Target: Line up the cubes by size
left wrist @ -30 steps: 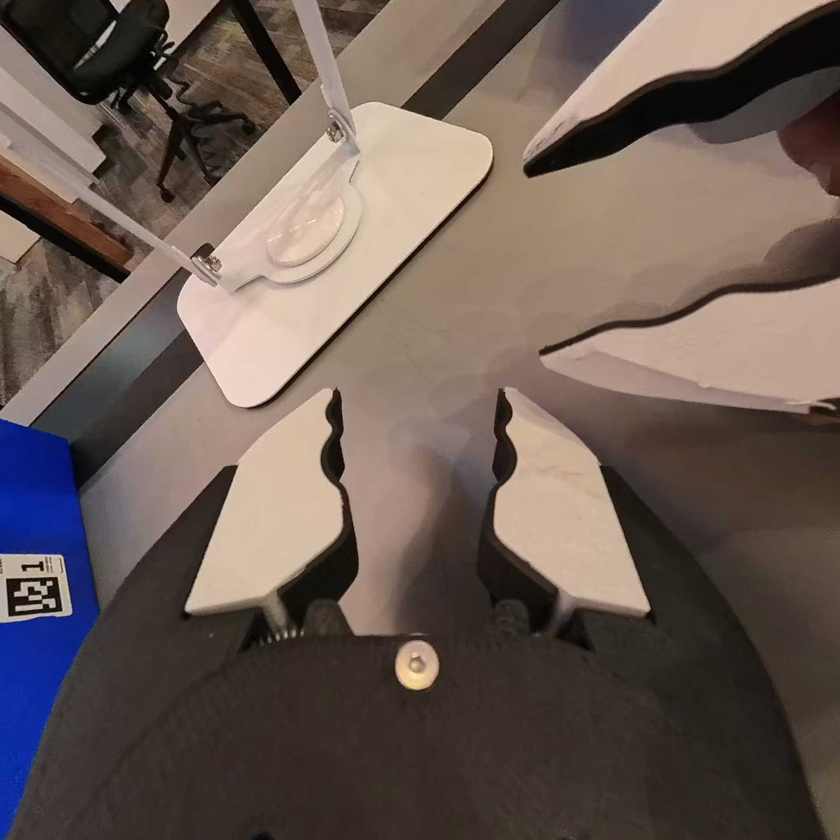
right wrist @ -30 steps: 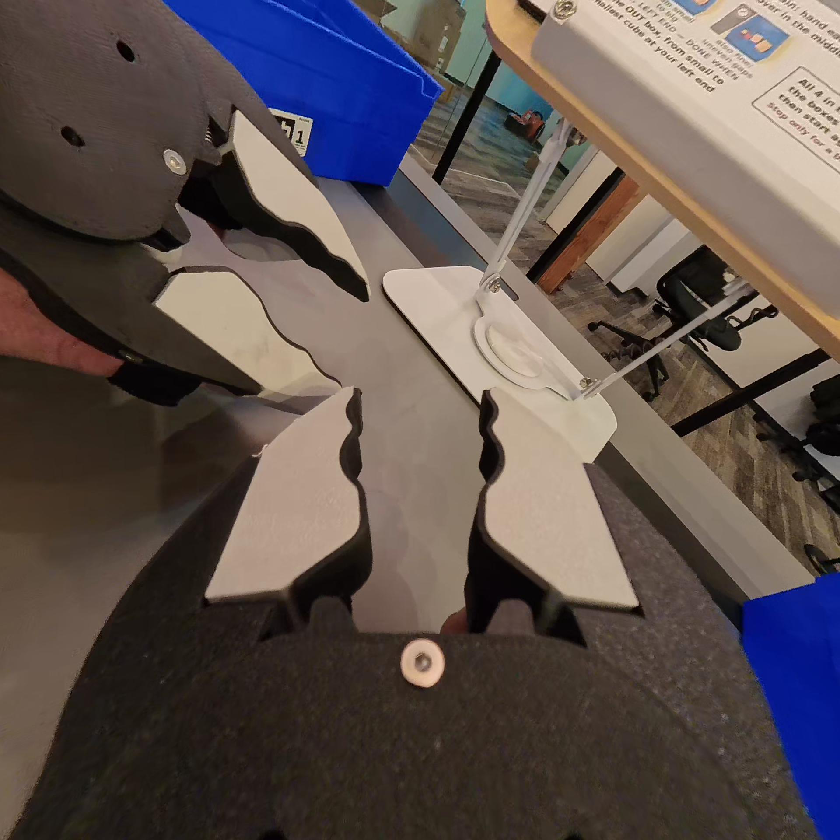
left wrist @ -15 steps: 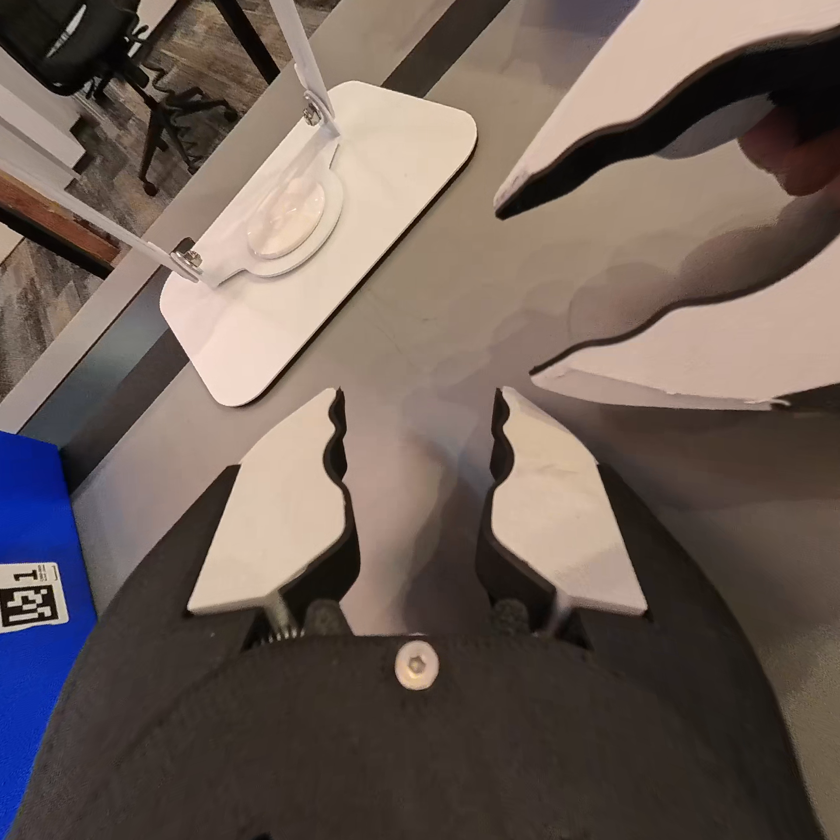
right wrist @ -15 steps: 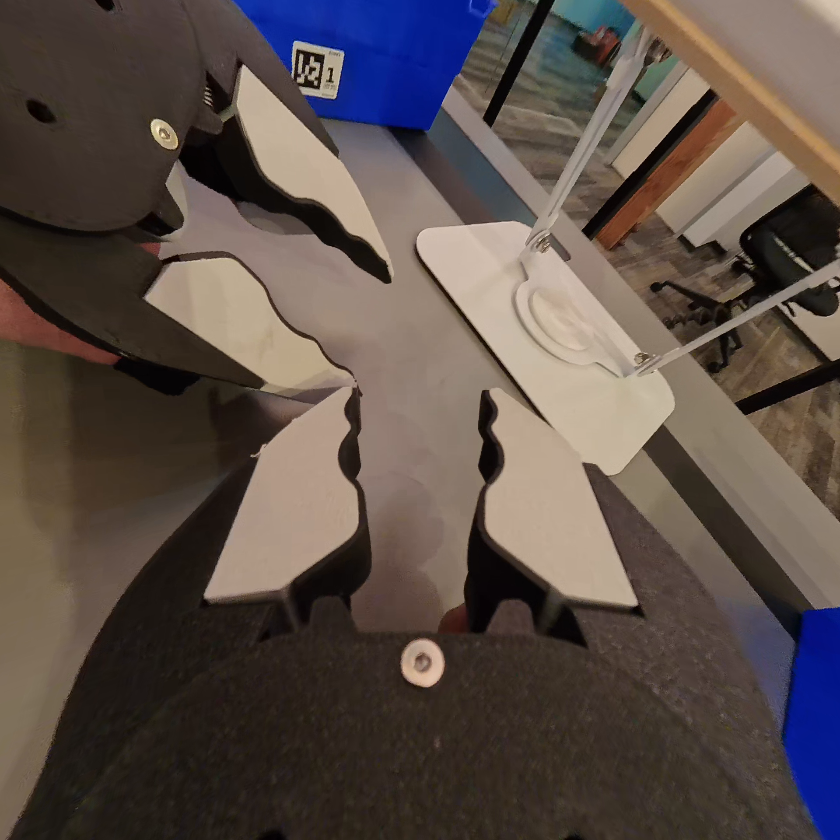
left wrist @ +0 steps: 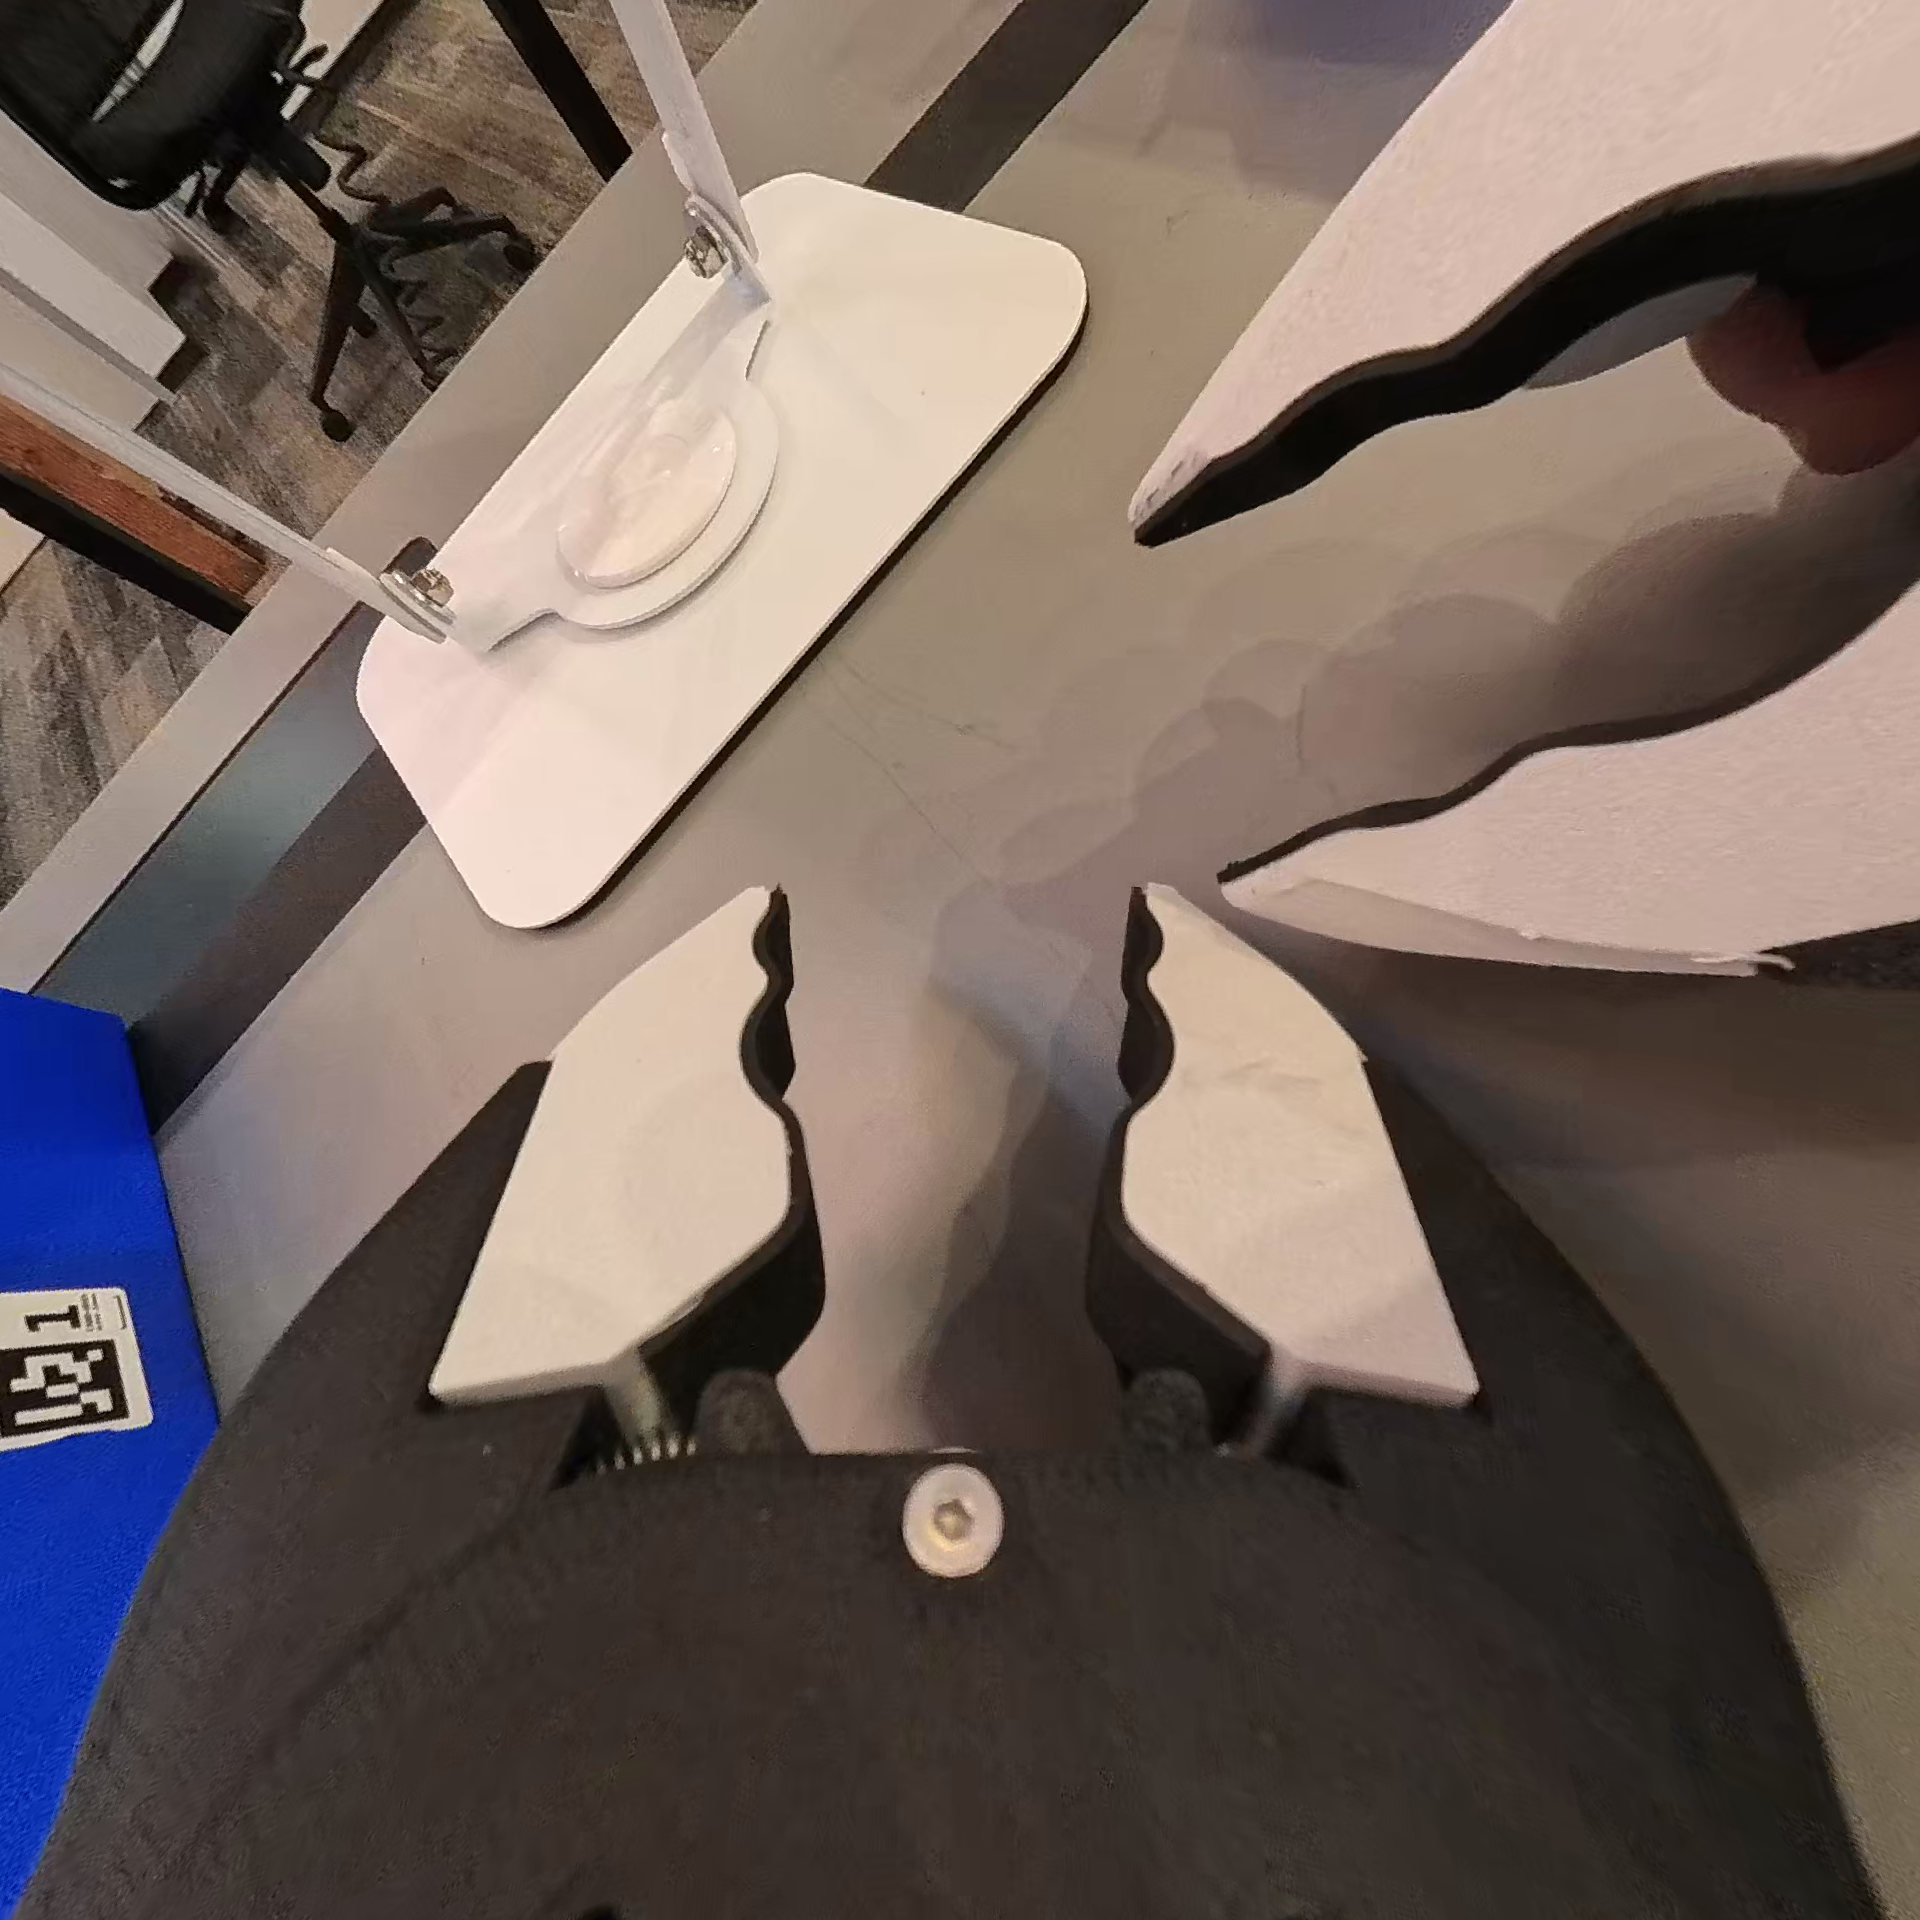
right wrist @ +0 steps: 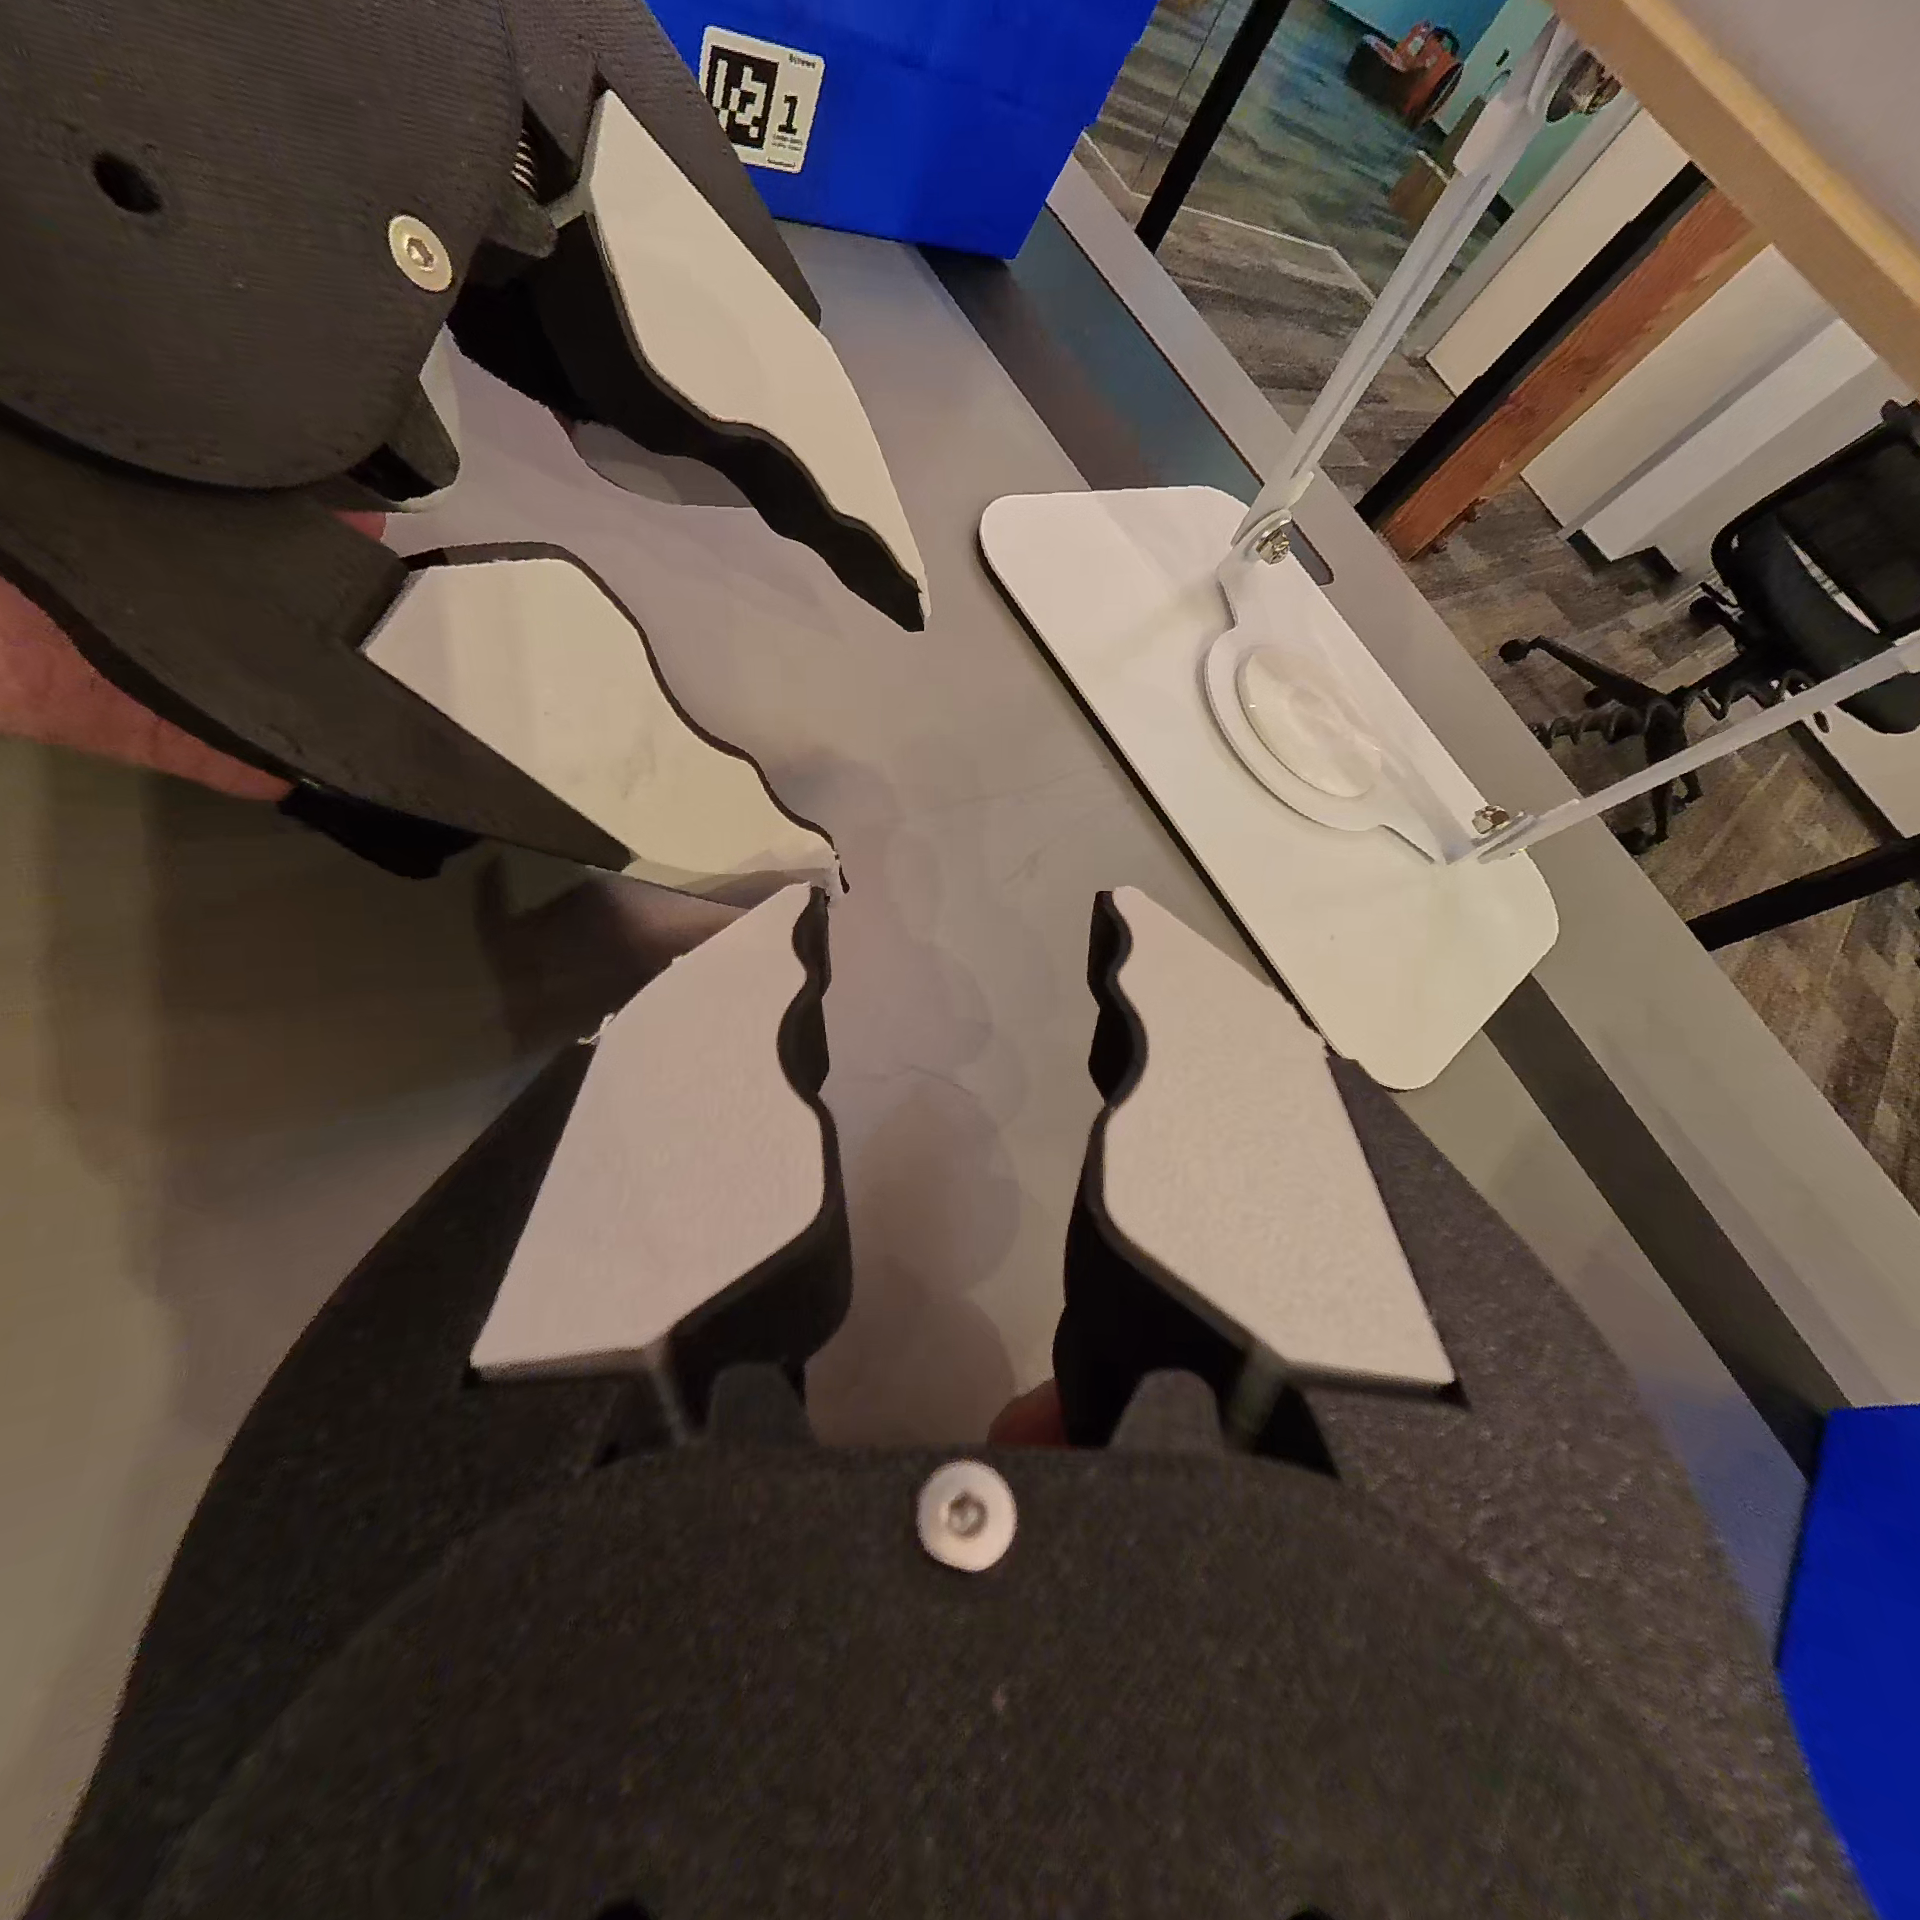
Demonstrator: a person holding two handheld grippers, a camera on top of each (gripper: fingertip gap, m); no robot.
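I am looking for the cubes first, and I am finding none: neither wrist view is showing a single cube, so I cannot say where they are lying or how they look. They may be waiting in the blue bin [right wrist: 935, 125] at the far end of the table, or in the second blue bin [right wrist: 1849, 1621] at my right, but I am only guessing.

What I am seeing between the fingers is bare grey tabletop [left wrist: 987, 727]. The left gripper [left wrist: 961, 904] is standing spread, with nothing between its pads. The right gripper [right wrist: 961, 904] is also standing spread and empty, and its left fingertip is nearly touching the lower fingertip of the left gripper; I cannot tell whether they are in contact.

Compared with a second ago, both views are swinging: the white stand base [left wrist: 727, 540] is sliding rightward and lower in the left view, and the blue bin with its white tag [right wrist: 764, 104] is coming more squarely into the right view. Neither pair of fingers is visibly opening or closing. I am judging that the grippers are only turning and repositioning together over the table, so the lining-up is not yet under way. A hand [right wrist: 114, 696] is showing behind the left gripper. Beyond the table edge, an office chair [left wrist: 156, 114] is standing on the floor.
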